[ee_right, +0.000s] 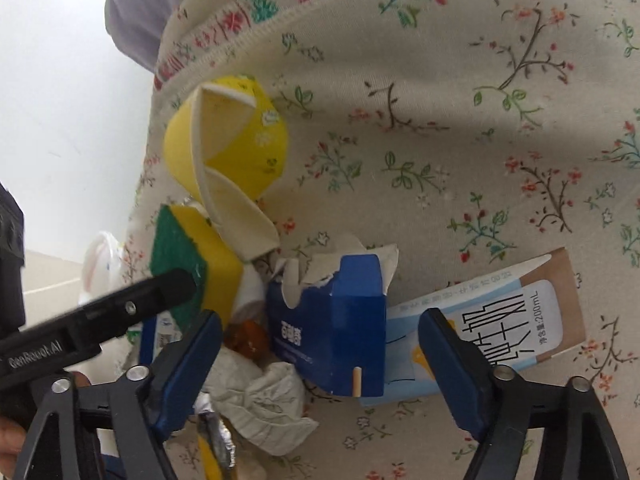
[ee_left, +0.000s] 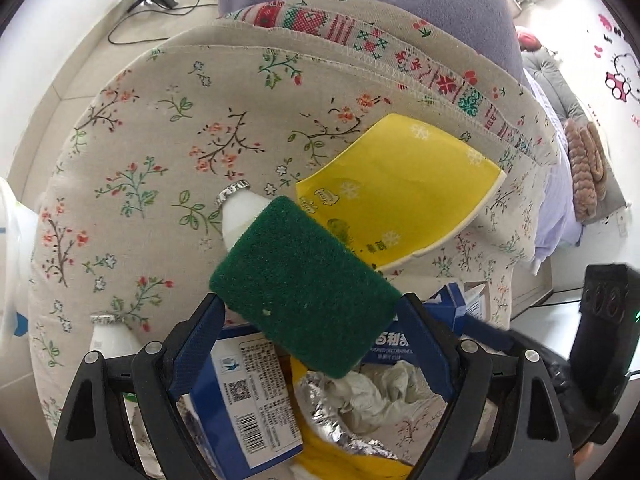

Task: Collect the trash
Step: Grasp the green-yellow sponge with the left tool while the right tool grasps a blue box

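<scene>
Trash is lying heaped on a floral tablecloth point(ee_left: 132, 168), and the left gripper point(ee_left: 312, 308) is holding a green scouring sponge point(ee_left: 304, 284) clamped between its jaws, above a blue carton point(ee_left: 244, 400) and crumpled foil point(ee_left: 340, 408). Beyond those jaws a yellow paper cup point(ee_left: 404, 188) and a white bottle point(ee_left: 240, 216) are lying. The right gripper point(ee_right: 320, 356) is hovering with jaws apart around a torn blue box point(ee_right: 332, 328), a milk carton point(ee_right: 508, 316) sitting behind its right jaw.
</scene>
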`<action>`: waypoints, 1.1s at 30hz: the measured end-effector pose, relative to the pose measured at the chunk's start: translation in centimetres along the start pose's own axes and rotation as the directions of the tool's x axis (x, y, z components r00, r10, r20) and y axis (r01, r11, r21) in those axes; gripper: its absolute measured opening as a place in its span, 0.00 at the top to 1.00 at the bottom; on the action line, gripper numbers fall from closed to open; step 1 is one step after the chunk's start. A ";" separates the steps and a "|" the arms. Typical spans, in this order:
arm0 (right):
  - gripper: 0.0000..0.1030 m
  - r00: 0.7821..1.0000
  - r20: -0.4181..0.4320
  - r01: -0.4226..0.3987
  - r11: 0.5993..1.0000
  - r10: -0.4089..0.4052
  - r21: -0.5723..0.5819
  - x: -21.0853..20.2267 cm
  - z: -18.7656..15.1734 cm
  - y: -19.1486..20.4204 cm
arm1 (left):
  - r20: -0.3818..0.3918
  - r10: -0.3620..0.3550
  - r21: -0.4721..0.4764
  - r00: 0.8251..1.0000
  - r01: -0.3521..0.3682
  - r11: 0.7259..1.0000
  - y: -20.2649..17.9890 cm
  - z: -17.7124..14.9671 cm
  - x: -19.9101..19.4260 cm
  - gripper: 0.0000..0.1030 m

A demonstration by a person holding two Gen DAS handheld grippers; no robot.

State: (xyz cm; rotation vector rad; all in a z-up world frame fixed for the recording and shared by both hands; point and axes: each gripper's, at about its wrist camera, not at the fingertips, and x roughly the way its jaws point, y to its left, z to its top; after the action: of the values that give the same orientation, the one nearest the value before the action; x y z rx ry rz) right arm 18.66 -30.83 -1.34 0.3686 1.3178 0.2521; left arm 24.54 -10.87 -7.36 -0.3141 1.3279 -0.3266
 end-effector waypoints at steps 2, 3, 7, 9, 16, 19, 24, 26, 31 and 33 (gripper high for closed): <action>0.31 1.000 0.003 -0.014 1.000 0.014 -0.015 0.6 -0.3 0.3 | 0.000 -0.012 -0.009 1.000 0.012 1.000 0.0 0.2 0.0 0.13; 0.35 1.000 -0.006 -0.016 1.000 0.016 -0.015 1.0 -0.4 0.1 | 0.003 -0.016 -0.013 1.000 0.016 1.000 0.0 0.2 0.1 0.13; 0.70 1.000 -0.013 -0.012 0.999 0.011 -0.032 1.9 -0.8 0.5 | 0.003 -0.026 -0.026 1.000 0.026 0.999 0.1 0.4 0.2 0.13; 0.77 0.999 -0.009 -0.045 0.999 0.045 -0.028 2.1 -1.1 0.7 | -0.002 -0.033 -0.027 0.999 0.033 0.999 0.0 0.5 0.2 0.13; 0.87 0.991 0.096 -0.094 0.995 0.096 -0.021 -2.3 -3.2 0.7 | -0.018 -0.035 -0.032 0.999 0.035 0.999 0.2 0.6 0.3 0.13; 0.88 0.979 0.163 -0.125 0.992 0.126 -0.012 -5.5 -3.3 -0.6 | -0.024 -0.016 -0.018 1.000 0.015 1.000 -0.2 0.6 1.0 0.13; 0.87 0.958 0.275 -0.090 0.996 0.083 0.016 -9.2 -2.7 -2.1 | -0.015 0.021 -0.023 1.000 -0.021 1.000 -1.0 0.7 2.1 0.13; 0.87 0.956 0.287 -0.076 0.997 0.064 0.031 -8.9 -2.9 -2.1 | -0.003 0.030 -0.012 1.000 -0.030 0.999 -1.4 0.7 2.3 0.15; 0.87 0.959 0.279 -0.071 0.997 0.060 0.030 -8.8 -3.2 -2.4 | 0.040 0.069 -0.041 0.997 -0.067 0.997 -1.3 0.4 1.9 0.28; 0.87 0.959 0.276 -0.072 0.997 0.062 0.025 -8.9 -3.4 -2.4 | 0.060 0.046 -0.061 0.997 -0.043 0.997 -0.9 0.3 1.3 0.30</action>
State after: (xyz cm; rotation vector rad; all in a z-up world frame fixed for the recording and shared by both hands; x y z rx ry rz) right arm 13.21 -36.00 4.96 0.4614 1.0376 0.2256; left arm 25.09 -12.21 -8.08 -0.3419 1.2838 -0.2382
